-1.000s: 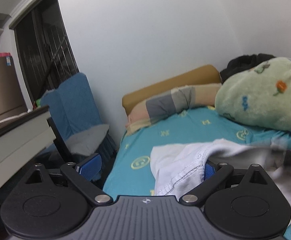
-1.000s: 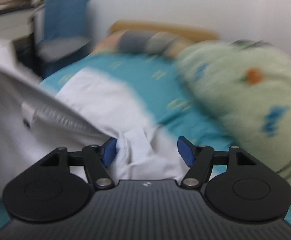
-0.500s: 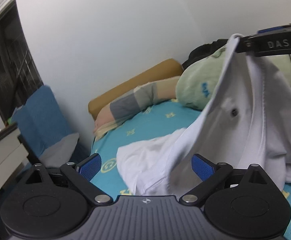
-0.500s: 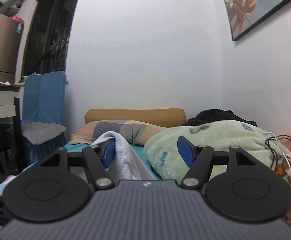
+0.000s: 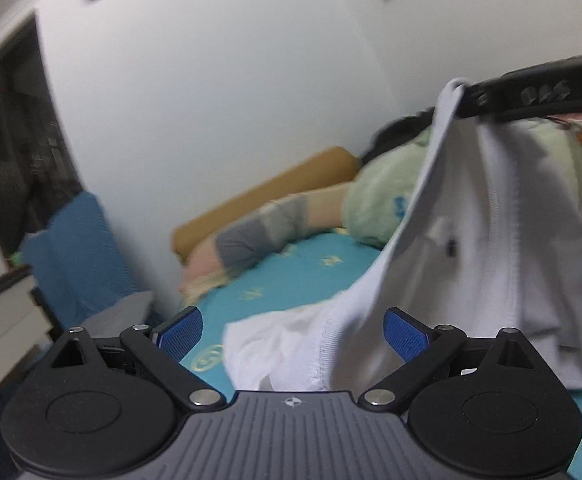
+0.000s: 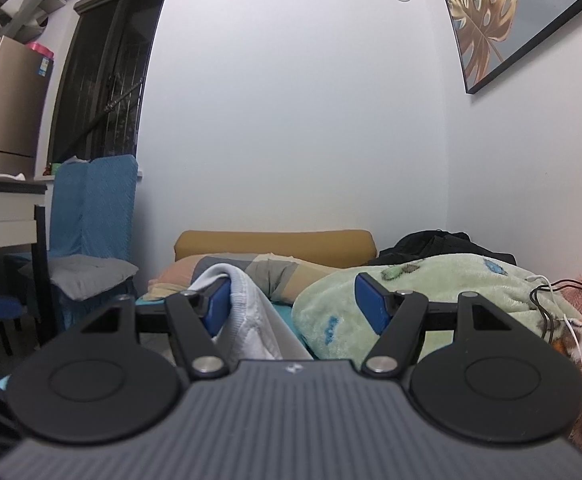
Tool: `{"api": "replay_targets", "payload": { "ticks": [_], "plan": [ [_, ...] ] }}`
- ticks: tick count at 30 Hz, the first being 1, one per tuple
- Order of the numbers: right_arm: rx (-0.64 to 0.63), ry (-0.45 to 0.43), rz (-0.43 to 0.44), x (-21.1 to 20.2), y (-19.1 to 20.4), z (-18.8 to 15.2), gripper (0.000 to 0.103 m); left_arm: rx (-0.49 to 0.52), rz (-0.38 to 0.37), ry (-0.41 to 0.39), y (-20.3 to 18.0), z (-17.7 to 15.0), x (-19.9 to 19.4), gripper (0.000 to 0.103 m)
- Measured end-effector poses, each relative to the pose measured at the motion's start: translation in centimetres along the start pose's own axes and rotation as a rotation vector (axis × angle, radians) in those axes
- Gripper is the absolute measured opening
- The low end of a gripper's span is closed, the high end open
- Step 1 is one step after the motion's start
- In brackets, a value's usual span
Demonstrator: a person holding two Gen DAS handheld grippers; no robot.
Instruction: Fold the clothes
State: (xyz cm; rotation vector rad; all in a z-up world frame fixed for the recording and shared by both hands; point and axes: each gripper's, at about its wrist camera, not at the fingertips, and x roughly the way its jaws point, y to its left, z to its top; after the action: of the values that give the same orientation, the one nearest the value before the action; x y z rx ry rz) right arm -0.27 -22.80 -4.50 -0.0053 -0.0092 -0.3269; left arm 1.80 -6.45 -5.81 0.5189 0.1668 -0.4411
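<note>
Left tool (image 5: 293,336) gapes (right tool (image 6: 291,306) likewise).

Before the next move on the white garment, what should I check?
1. Right gripper pinching the white garment: not ok. The jaws are wide apart and the cloth is only draped over one finger.
2. Left gripper ready to grasp: ok. It is open, with the garment's hem between the pads and not pinched.
3. Garment clear of the teal sheet: not ok. Its lower part lies bunched on the sheet.
4. Garment hanging smooth: not ok. It hangs in folds.
5. Where the sleeves are: cannot tell.
</note>
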Motion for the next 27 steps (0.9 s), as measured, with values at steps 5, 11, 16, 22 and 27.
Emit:
{"api": "replay_targets", "payload": {
  "ticks": [5, 11, 16, 22, 27],
  "plan": [
    [-0.006, -0.003, 0.003, -0.2, 0.2, 0.0, 0.068, -0.079, 0.113, -0.056, 1.2, 0.4, -0.1, 0.096],
    [-0.113, 0.057, -0.055, 1.0, 1.0, -1.2, 0.068, -0.099, 0.369, -0.053, 2.7, 1.4, -1.1, 0.096],
    [-0.164, 0.089, -0.083, 1.6, 1.6, -2.0, 0.068, 0.006, 0.277, 0.268, 1.3, -1.0, 3.1, 0.092],
    [-0.162, 0.074, -0.030, 0.4, 1.5, -1.8, 0.068, -0.056, 0.308, 0.279, 2.8, -1.1, 4.2, 0.092],
    [-0.139, 0.230, 0.042, 1.6, 0.9, -2.8, 0.068, -0.192, 0.381, 0.171, 5.6, 0.2, 1.6, 0.092]
  ]
}}
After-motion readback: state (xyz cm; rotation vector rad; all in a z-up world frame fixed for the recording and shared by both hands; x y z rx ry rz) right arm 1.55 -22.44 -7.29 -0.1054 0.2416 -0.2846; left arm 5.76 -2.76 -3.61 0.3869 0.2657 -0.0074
